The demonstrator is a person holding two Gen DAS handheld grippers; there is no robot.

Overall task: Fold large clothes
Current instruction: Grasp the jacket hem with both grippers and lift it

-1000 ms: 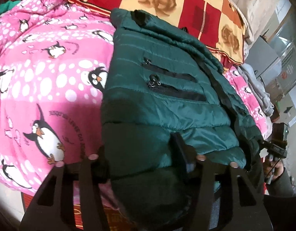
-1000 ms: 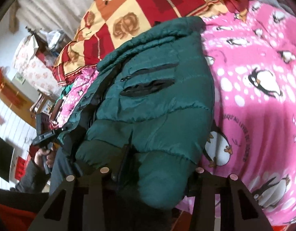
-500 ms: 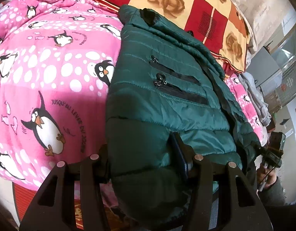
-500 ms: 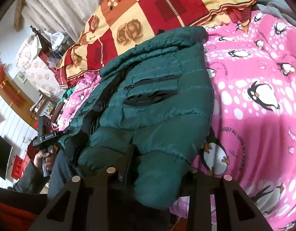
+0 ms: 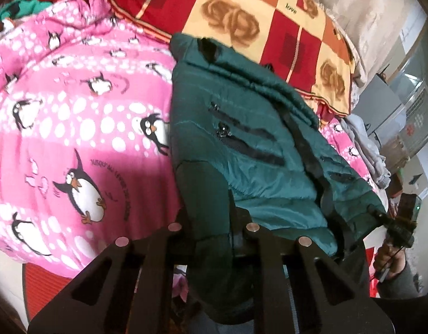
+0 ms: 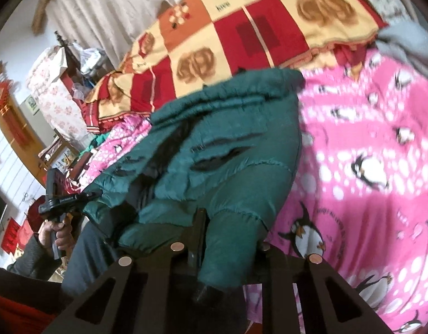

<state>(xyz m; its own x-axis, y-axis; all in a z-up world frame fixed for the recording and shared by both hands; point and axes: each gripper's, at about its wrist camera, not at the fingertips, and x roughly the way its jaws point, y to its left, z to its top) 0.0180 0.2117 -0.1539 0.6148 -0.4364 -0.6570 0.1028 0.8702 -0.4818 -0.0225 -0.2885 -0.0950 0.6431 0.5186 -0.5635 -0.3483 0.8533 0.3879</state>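
Green quilted puffer jacket lies lengthwise on the bed over a pink fleece blanket printed with penguins, its collar end reaching a red, orange and cream checked quilt with rose motifs at the head; two black zip pockets show on its upper panel and a dark front zip strip runs down beside them; the left claw has its two black fingers pinched close together on a fold of the jacket's hem corner, the dark fabric bunching up between them; a second ago the same claw stood much wider, with the hem spread loosely across the gap; the right claw likewise grips the opposite hem corner, a thick green roll of padding squeezed between its fingers and hanging over the front, and its gap is also narrower than before; in the right wrist view the left claw shows at the far hem corner, held in a bare hand with a grey sleeve; compared with half a second ago the near hem is lifted and more crumpled, and the right view is blurred; a heap of grey cloth lies at the bed's far edge
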